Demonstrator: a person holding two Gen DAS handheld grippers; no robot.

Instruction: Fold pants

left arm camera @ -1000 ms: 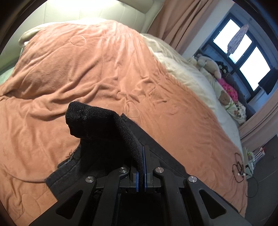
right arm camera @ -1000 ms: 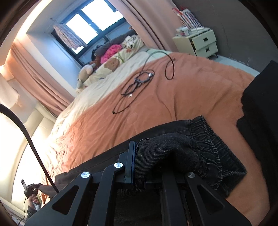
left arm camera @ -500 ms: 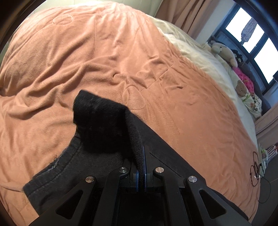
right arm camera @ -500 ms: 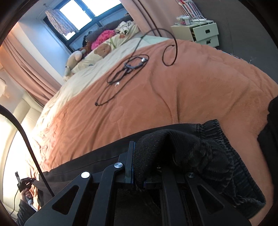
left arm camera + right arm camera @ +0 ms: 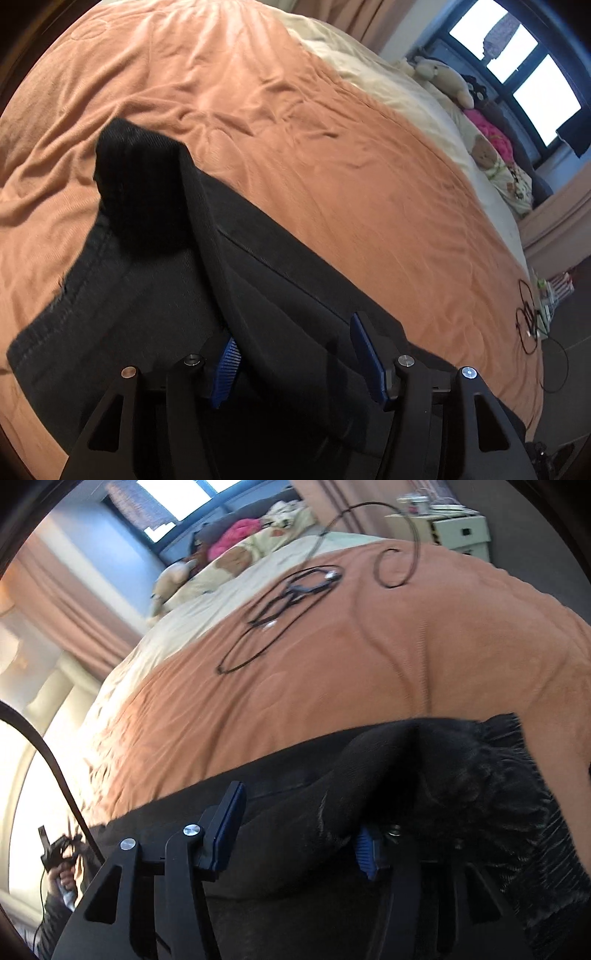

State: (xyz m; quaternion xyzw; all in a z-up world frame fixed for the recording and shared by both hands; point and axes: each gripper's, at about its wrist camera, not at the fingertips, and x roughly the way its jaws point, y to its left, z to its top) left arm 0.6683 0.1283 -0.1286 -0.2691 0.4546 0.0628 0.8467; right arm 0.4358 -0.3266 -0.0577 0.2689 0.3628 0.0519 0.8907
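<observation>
Black pants (image 5: pixel 155 295) lie doubled on the orange blanket (image 5: pixel 332 155); with left gripper (image 5: pixel 295 363) and right gripper (image 5: pixel 295 845) jaws opening, fabric loose between them, withdraw without dragging the fold.

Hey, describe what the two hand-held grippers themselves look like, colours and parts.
Both match: the left hand-held gripper and the right hand-held gripper have matte black angular linkage arms with triangular cut-outs, round silver pivot screws, and ribbed blue pads on the fingers' inner faces.
</observation>
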